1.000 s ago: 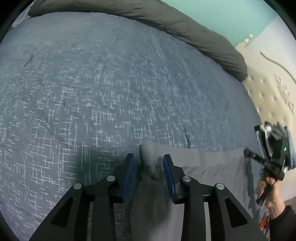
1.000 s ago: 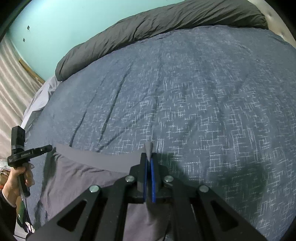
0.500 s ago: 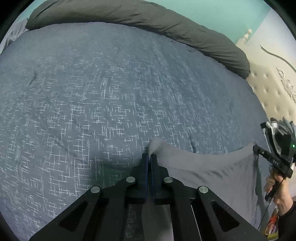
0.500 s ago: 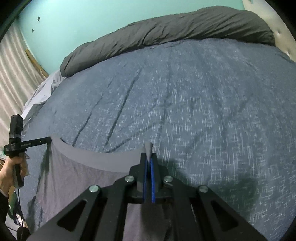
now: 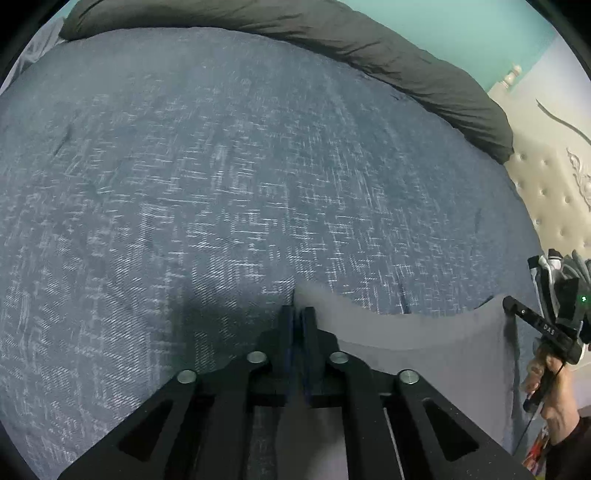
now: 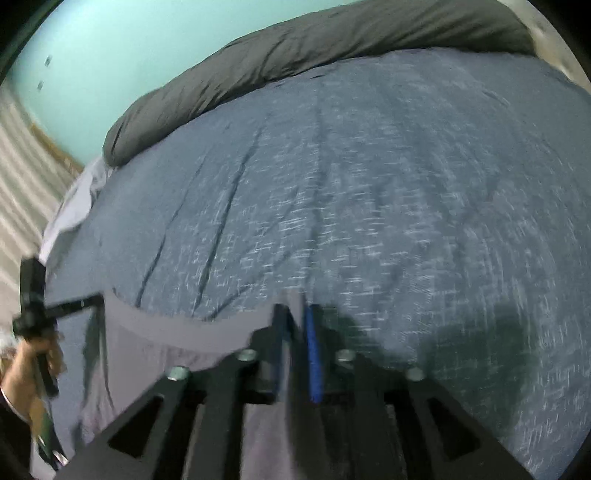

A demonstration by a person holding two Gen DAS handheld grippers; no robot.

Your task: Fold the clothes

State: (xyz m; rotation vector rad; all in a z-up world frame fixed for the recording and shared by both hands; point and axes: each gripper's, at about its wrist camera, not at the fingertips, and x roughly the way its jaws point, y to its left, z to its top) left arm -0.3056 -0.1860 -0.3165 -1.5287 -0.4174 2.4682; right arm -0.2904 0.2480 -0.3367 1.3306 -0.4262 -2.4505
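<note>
Left wrist view. Left gripper [image 5: 298,314]: fingers pressed together, pinching one upper corner of grey garment [image 5: 417,354]. Garment edge strung in a sagging line from that corner to the right gripper [image 5: 506,303] at far right, the rest hanging below both. Right gripper's grip not resolvable from here; held by the person's right hand [image 5: 550,376]. Lettering on its black arm, apparently "DAS", small and uncertain. Green indicator light [image 5: 583,298] lit on its body. Behind: blue-grey bedspread [image 5: 221,177] with white flecked weave, dark grey duvet [image 5: 388,55] bunched along the far edge, cream tufted headboard [image 5: 550,192] at right, teal wall [image 5: 480,29].

Right wrist view, motion-blurred. Right gripper [image 6: 297,325]: blue-padded fingers [image 6: 314,354] set slightly apart with the garment [image 6: 177,354] corner between them; firmness of hold not determinable. Garment stretched leftward to the left gripper [image 6: 98,297], gripped in the left hand [image 6: 33,354], and draped down beneath. No legible writing. Bedspread [image 6: 369,203] and duvet [image 6: 295,48] beyond; white sheet [image 6: 74,206] at the bed's left edge.
</note>
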